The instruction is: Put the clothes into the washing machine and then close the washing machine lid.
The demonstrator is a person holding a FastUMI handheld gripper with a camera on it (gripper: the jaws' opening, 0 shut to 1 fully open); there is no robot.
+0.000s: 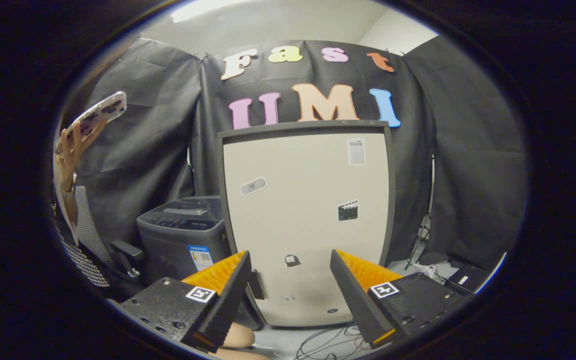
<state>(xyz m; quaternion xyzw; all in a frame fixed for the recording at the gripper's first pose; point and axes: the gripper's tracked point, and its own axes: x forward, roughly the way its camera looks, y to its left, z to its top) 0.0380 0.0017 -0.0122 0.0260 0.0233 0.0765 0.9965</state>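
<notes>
My gripper is open, with a wide gap and nothing between its fingers. Just beyond the fingers stands a tall cream panel with a dark rim and a few small stickers; it is upright and faces me. To its left, further back, sits a small grey top-loading washing machine with a control panel on top and a label on its front. Its top looks flat and shut. The left finger covers its lower corner.
A person's hand holds up a phone at the far left, beside a chequered chair. Loose cables lie on the floor under the panel. A dark box and a stand leg are at the right.
</notes>
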